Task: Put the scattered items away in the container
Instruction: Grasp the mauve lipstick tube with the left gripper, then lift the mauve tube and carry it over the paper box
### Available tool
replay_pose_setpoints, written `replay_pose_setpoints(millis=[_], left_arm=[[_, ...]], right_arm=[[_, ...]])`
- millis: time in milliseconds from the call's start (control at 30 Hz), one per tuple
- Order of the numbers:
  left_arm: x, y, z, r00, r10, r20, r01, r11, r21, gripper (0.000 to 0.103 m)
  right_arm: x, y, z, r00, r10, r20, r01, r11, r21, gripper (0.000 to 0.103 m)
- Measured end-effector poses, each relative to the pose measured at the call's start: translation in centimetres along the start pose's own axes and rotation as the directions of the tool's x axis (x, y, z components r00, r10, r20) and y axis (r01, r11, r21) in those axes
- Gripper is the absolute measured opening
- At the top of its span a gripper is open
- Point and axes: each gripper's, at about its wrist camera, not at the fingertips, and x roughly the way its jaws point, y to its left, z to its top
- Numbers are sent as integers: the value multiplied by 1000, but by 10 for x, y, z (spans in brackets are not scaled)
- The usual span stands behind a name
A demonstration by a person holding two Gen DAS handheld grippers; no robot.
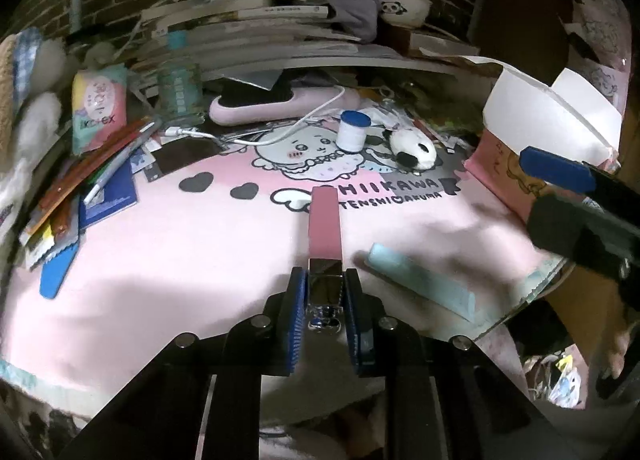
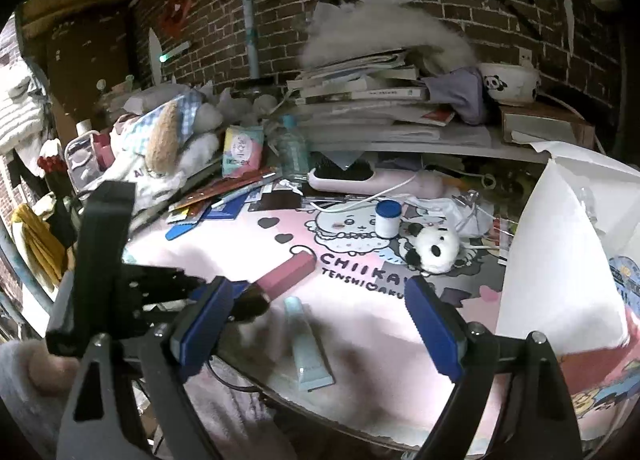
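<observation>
The left gripper (image 1: 325, 302) is clamped on the metal end of a pink tube (image 1: 325, 220), which sticks straight out ahead of the blue pads and is held just above the pink mat (image 1: 180, 260). From the other side the same tube (image 2: 286, 274) shows angled up to the right, its chrome end caught between the left tool's fingers. The right gripper (image 2: 320, 324) hangs spread wide with nothing between its pads, poised over a pale blue tube (image 2: 308, 348) that lies flat on the mat near the table's front edge; in the left view that blue tube (image 1: 424, 284) lies just right of the left gripper, slanting away from it. To the right stands a white paper bag (image 2: 560, 260), mouth open, with a pink printed side; the left view shows its folded white rim (image 1: 552, 112) behind the right gripper's blue pad. Farther back on the mat's cartoon print stands a small white jar with a blue lid (image 1: 354, 130), and just beside it lies a panda plush (image 1: 414, 150). Behind those lies a pink hairbrush (image 2: 360, 180) with a white cable (image 1: 280, 128) looped over it. To the left a heap of pens and booklets (image 1: 92, 180) spreads out, with a pastel packet (image 1: 100, 108) and a clear bottle (image 1: 178, 88) standing behind. At the back, a stack of books (image 2: 372, 100) carries a panda bowl (image 2: 508, 82) before a brick wall (image 2: 280, 20).
</observation>
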Motion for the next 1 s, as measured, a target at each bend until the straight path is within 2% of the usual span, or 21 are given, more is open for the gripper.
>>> replay_pose_setpoints(millis=[100,233,300,433,533,733,867,1000], left_arm=[[5,-1,3,1000,11,6,-11,1000,12,14],[12,-5,9,1000,19,15,-20,999,25,24],[15,-7,12,1000,24,16,-25,999,37,25],[20,-10,17,999,38,6,-38,998,51,23],[21,-7,19,998,55,5,-55,998,42,13],[23,-5,20,999,47,4,-47,998,34,13],[24,-4,25,999,50,7,-50,998,29,13],[18,-2,35,998,54,34,-55,998,26,13]], right_arm=[[2,3,-3,1000,5,7,-5,1000,-3,86],[7,3,-9,1000,8,-1,-8,1000,5,86],[11,2,-13,1000,2,-4,-2,1000,9,86],[14,-2,-19,1000,-14,-4,14,1000,23,86],[16,-7,-21,999,-35,5,34,999,35,86],[24,-17,-29,998,-69,8,69,996,61,86],[33,-9,-36,992,-123,-25,123,992,-9,86],[39,-5,-41,992,-120,-47,118,992,-42,86]])
